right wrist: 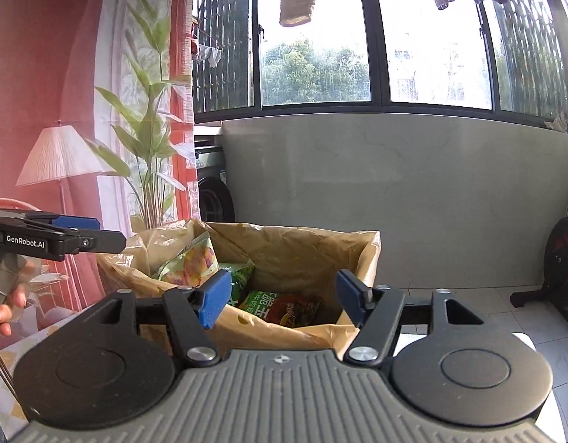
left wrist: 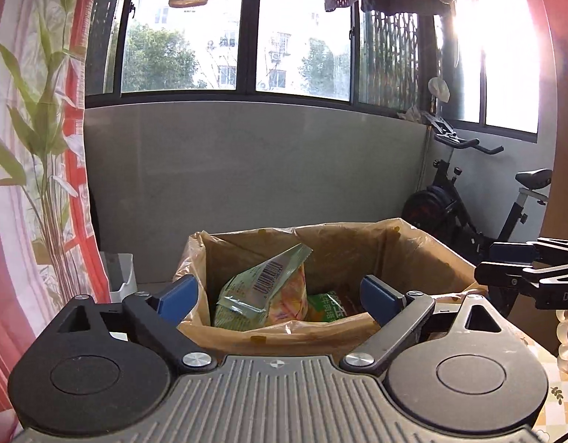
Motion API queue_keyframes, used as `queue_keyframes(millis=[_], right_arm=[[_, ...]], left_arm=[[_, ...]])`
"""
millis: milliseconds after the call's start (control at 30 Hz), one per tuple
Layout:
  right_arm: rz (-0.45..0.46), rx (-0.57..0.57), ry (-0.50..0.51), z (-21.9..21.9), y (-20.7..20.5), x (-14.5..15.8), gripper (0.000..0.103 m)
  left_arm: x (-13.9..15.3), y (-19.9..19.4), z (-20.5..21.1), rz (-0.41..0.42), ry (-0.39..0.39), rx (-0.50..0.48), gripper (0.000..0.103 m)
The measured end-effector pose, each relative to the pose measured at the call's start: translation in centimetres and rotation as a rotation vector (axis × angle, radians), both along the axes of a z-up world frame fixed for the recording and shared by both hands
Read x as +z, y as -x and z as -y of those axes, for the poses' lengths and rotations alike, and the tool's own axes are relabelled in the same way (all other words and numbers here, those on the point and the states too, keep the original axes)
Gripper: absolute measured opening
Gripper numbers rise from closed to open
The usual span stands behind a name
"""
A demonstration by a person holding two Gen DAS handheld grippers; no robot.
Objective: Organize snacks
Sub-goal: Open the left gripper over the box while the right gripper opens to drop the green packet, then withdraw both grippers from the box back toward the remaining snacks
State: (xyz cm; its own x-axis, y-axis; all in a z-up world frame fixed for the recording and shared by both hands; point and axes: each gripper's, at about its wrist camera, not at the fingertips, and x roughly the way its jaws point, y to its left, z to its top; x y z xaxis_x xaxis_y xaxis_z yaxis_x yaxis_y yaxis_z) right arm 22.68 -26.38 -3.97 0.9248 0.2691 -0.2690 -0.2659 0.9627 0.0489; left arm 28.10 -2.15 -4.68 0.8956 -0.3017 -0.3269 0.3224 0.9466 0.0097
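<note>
A cardboard box (left wrist: pixel 424 254) lined with a tan plastic bag stands in front of both grippers; it also shows in the right wrist view (right wrist: pixel 320 254). Inside, a pale green snack bag (left wrist: pixel 265 291) with a barcode stands upright, seen too in the right wrist view (right wrist: pixel 191 262). A green and red packet (right wrist: pixel 284 306) lies flat at the bottom, partly visible in the left wrist view (left wrist: pixel 331 304). My left gripper (left wrist: pixel 278 295) is open and empty just before the box's near rim. My right gripper (right wrist: pixel 284 295) is open and empty over the near rim.
A grey low wall (left wrist: pixel 247 170) under windows stands behind the box. An exercise bike (left wrist: pixel 479 199) is at the right. A printed curtain (left wrist: pixel 36 147) hangs at the left. A patterned tablecloth (left wrist: pixel 557 391) lies under the box. A washing machine (right wrist: pixel 210 188) stands at back left.
</note>
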Motion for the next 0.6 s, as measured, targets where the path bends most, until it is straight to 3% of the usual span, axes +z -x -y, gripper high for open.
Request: queue_keyframes(millis=[133, 367, 600], right_arm=[[-0.019, -0.006, 0.013, 0.9, 0.8, -0.6, 0.08], [-0.055, -0.071, 0.038, 2.7, 1.2, -1.9, 0.08], [-0.095, -0.106, 0.061, 4.6, 1.2, -4.4, 0.08]], left_arm=[[-0.6, 0.9, -0.7, -0.022, -0.03, 0.051, 0.097], [-2.7, 1.9, -1.1, -0.043, 0.042, 0.086, 0.097], [-4.9, 1.9, -0.7, -0.101, 0.022, 0.062, 0.097]])
